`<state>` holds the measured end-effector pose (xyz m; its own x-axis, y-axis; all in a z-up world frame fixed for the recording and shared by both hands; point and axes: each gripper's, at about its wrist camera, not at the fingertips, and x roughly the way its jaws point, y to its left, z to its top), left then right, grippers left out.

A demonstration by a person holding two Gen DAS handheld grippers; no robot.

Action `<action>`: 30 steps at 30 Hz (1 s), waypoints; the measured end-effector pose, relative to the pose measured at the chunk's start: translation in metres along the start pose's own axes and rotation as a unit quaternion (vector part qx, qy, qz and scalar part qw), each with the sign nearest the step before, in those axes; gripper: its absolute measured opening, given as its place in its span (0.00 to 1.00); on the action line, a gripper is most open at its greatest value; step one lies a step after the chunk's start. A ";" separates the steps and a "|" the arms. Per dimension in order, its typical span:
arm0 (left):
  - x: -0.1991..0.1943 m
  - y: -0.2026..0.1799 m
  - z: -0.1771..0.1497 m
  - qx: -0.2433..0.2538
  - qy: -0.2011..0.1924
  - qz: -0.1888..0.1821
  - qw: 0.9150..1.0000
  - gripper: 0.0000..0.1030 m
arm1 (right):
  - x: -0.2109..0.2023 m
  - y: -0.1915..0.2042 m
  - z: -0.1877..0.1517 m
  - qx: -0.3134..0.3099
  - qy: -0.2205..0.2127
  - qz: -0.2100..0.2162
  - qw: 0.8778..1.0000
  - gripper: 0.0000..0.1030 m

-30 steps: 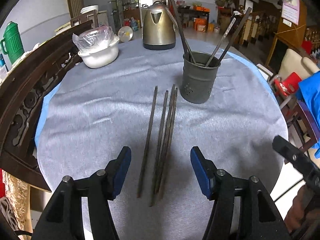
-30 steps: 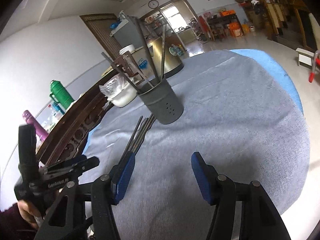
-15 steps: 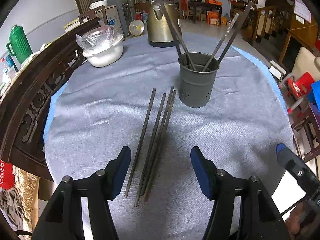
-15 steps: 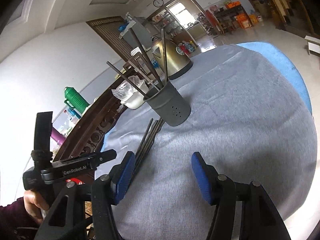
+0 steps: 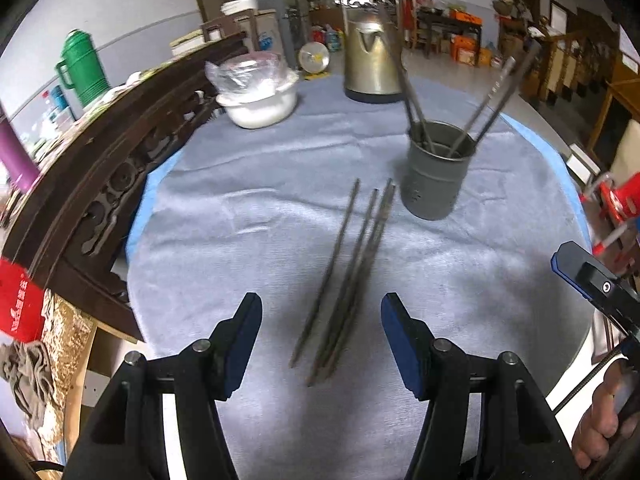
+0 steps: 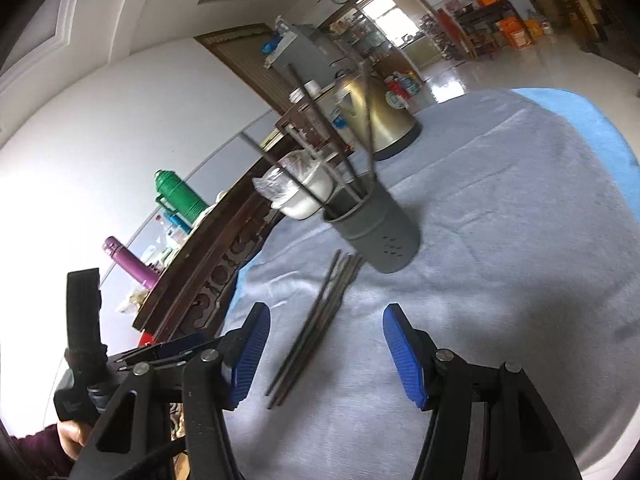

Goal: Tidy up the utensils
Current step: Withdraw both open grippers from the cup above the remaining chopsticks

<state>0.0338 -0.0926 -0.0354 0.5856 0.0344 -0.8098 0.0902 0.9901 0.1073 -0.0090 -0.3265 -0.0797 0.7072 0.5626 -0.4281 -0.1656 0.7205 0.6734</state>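
Both claws, left and right, gape empty. Four thin dark metal chopsticks lie bunched just beside the grey perforated metal holder. Close carelessly and you'll pinch several, or nudge the holder over.

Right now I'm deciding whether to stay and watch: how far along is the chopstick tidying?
Partly done. Four chopsticks already stand in the grey holder. Nothing is in hand: the left gripper and right gripper both hover with jaws open and empty. Left to do: the loose chopsticks, four by my count, lying side by side on the grey cloth just in front of the holder.
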 end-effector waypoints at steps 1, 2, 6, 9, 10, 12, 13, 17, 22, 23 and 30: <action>-0.001 0.005 -0.002 -0.005 -0.002 0.001 1.000 0.61 | 0.003 0.004 0.000 -0.005 0.003 0.002 1.000 0.61; -0.001 0.010 -0.004 -0.010 -0.003 0.002 1.000 0.61 | 0.005 0.007 0.000 -0.010 0.006 0.003 1.000 0.61; 0.005 0.030 -0.007 -0.031 0.002 0.001 1.000 0.61 | 0.011 0.021 -0.003 -0.021 0.009 -0.002 1.000 0.61; 0.016 0.039 -0.003 -0.043 0.006 -0.014 0.999 0.61 | 0.008 0.026 -0.007 -0.025 0.003 -0.020 0.999 0.61; 0.017 0.041 -0.002 -0.045 0.004 -0.021 0.999 0.61 | 0.006 0.026 -0.008 -0.026 0.001 -0.028 0.999 0.61; 0.022 0.042 0.004 -0.045 -0.002 -0.034 0.998 0.61 | 0.000 0.027 -0.008 -0.029 -0.004 -0.051 0.998 0.61; 0.025 0.042 0.007 -0.042 -0.006 -0.042 0.998 0.61 | -0.003 0.026 -0.007 -0.030 -0.007 -0.061 0.998 0.61; 0.032 0.040 0.022 -0.030 -0.026 -0.078 0.996 0.61 | -0.021 0.028 -0.002 -0.031 -0.034 -0.110 0.993 0.61; 0.032 0.048 0.025 -0.014 -0.060 -0.103 0.993 0.61 | -0.029 0.041 0.001 -0.027 -0.050 -0.153 0.987 0.61; 0.032 0.054 0.023 -0.011 -0.069 -0.100 0.993 0.61 | -0.027 0.046 0.002 -0.029 -0.052 -0.161 0.985 0.61; 0.042 0.109 -0.012 -0.026 -0.068 -0.083 0.994 0.61 | 0.002 0.077 -0.001 -0.038 -0.030 -0.156 0.987 0.61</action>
<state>0.0583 0.0187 -0.0645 0.6704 -0.1462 -0.7274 0.1560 0.9863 -0.0545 -0.0204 -0.2692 -0.0290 0.7706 0.2854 -0.5699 0.0172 0.8845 0.4663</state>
